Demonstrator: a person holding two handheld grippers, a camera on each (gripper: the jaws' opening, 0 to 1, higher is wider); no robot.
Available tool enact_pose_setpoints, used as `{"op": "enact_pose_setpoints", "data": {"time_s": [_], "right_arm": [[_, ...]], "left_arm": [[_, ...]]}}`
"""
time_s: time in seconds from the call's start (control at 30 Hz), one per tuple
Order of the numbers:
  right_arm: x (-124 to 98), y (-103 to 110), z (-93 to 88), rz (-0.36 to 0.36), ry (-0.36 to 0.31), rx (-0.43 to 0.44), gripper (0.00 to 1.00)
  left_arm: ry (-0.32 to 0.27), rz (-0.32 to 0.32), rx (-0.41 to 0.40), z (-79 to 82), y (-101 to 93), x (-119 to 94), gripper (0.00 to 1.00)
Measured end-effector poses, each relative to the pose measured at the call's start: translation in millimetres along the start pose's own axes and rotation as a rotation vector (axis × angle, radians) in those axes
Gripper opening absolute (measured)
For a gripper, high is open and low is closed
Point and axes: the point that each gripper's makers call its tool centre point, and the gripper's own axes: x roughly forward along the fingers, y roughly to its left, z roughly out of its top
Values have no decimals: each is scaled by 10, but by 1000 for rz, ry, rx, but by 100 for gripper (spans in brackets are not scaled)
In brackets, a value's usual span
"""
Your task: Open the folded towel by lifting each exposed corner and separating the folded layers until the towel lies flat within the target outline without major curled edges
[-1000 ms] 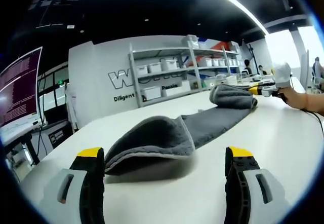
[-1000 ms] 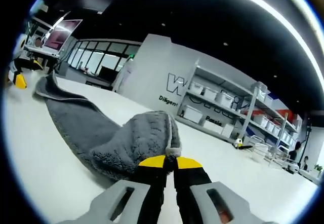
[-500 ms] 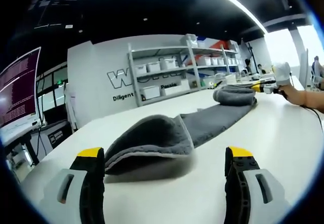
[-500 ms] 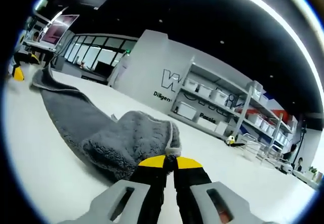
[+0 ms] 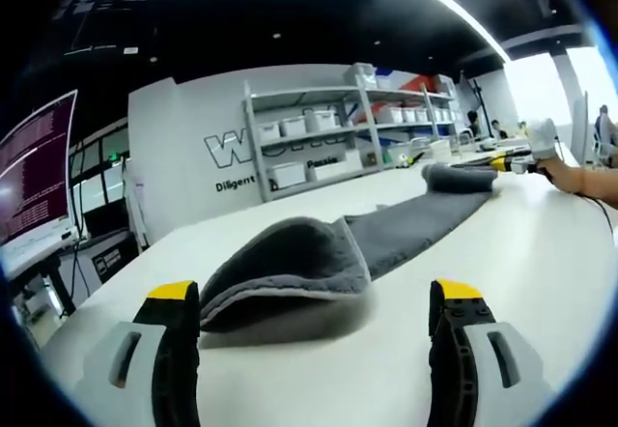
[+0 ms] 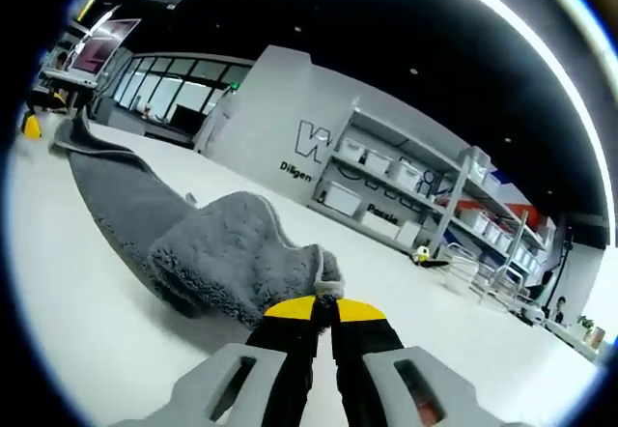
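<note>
White desk (image 5: 541,253) runs through a lab with storage shelving (image 5: 328,137) against a lettered wall and a monitor (image 5: 34,171) at the far left of the left gripper view. On it, the right claw (image 6: 323,311) has its yellow-tipped jaws pinched together on the hemmed corner of the grey towel (image 6: 222,253), the bunched fold rising just beyond the tips and the rest of the cloth trailing away across the desk to the far left of the right gripper view. The left claw (image 5: 314,297) stands wide open, holding nothing, jaws low over the desk and straddling the other folded, humped end of the towel (image 5: 290,268) without touching it, as far as can be seen. In the left gripper view the right claw (image 5: 512,161) shows far off at the right, in a hand (image 5: 579,178) reaching along the desk. The risk, as I judge it, is that the towel's near end is not pinned: a pull from the right claw could drag the whole cloth rather than peel the layers, leaving a twisted or curled edge. The thin pinch on the hem could also slip. Both claws point nearly level across the desk.
</note>
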Motion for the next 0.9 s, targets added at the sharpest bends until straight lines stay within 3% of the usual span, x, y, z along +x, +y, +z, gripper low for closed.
{"op": "enact_pose_setpoints", "data": {"time_s": [0.2,0.27,0.5,0.9], "right_arm": [[-97,-114,-120,-25,32,-19,1],[31,-244,-160,-29,43,-17,1],[0,-407,-250,-52,62,-35,1],[-22,-677,-455,-89,131,-139,1]], "left_arm": [[0,3,1,0,21,-2,97],[3,3,4,-6,20,3,97],[6,4,5,-9,9,8,97],[7,2,11,3,-39,-29,97]]}}
